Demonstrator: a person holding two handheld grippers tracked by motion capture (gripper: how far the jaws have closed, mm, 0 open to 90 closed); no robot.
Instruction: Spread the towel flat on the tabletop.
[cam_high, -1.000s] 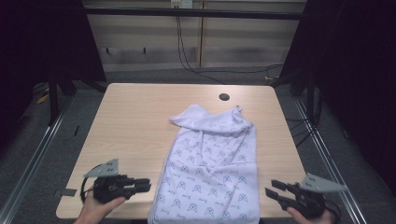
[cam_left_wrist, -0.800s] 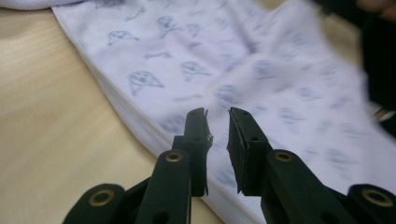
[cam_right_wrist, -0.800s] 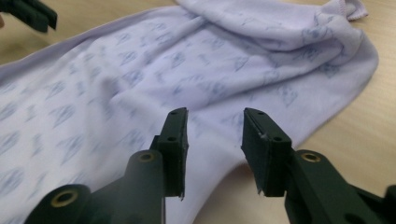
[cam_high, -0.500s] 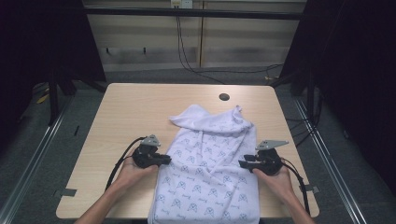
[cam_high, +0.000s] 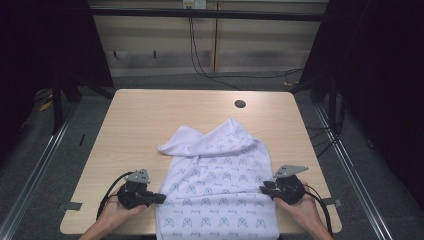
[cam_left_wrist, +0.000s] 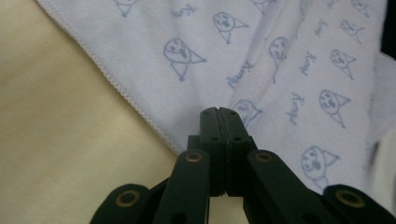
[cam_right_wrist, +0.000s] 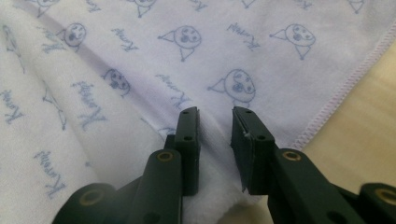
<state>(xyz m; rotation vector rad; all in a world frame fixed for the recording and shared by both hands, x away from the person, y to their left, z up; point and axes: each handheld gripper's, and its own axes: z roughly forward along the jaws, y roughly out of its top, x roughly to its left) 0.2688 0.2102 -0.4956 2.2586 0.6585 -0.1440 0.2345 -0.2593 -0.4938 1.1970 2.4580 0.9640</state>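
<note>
A white cloth (cam_high: 220, 190) printed with small blue faces lies on the wooden table (cam_high: 150, 120). Its near end hangs over the front edge and its far end is bunched. My left gripper (cam_high: 161, 198) is at the cloth's left hem. In the left gripper view the cloth (cam_left_wrist: 280, 60) lies under my left gripper (cam_left_wrist: 219, 112), whose jaws are pressed together at the hem. My right gripper (cam_high: 263, 189) is at the cloth's right side. In the right gripper view a thick fold of the cloth (cam_right_wrist: 140, 51) sits in my right gripper (cam_right_wrist: 215, 112), whose jaws stand a little apart.
A round cable hole (cam_high: 240, 104) sits at the table's far right. Bare tabletop lies beyond and to the left of the cloth. Black cables (cam_high: 107, 192) trail from both grippers toward the front edge. Dark frames flank the table.
Both grippers came from the front corners to the cloth's sides. They then drew back toward the front edge, and the cloth slid nearer with them.
</note>
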